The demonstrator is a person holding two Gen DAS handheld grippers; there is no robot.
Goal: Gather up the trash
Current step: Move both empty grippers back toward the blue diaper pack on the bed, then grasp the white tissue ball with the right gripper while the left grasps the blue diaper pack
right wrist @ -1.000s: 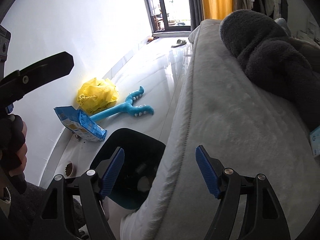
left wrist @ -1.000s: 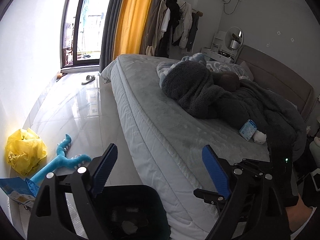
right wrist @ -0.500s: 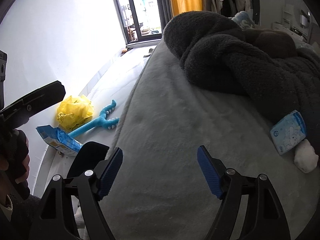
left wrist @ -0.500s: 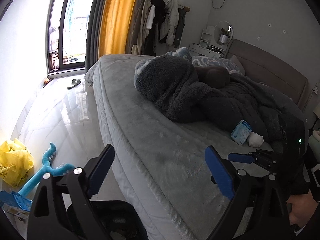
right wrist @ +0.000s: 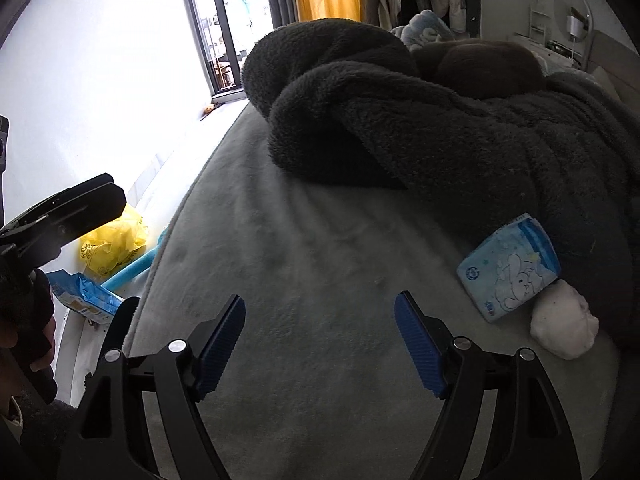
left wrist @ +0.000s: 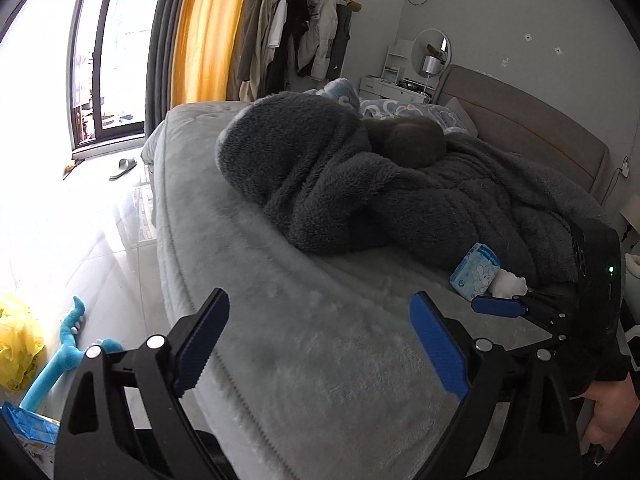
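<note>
Left hand-held gripper (left wrist: 318,336) and right hand-held gripper (right wrist: 320,334), each with blue pads apart and gripping nothing, held above the grey bed (right wrist: 304,264). Trash on the bed: a pale blue tissue pack (right wrist: 510,266) lying against the edge of the dark fleece blanket (right wrist: 440,128), with a white wad (right wrist: 564,326) touching its lower corner, both to the right of the right gripper's pads. On the floor (left wrist: 80,216) beside the bed: a crumpled yellow bag (right wrist: 114,246), a blue packet (right wrist: 82,294) and a turquoise toy (left wrist: 66,350) near one another.
</note>
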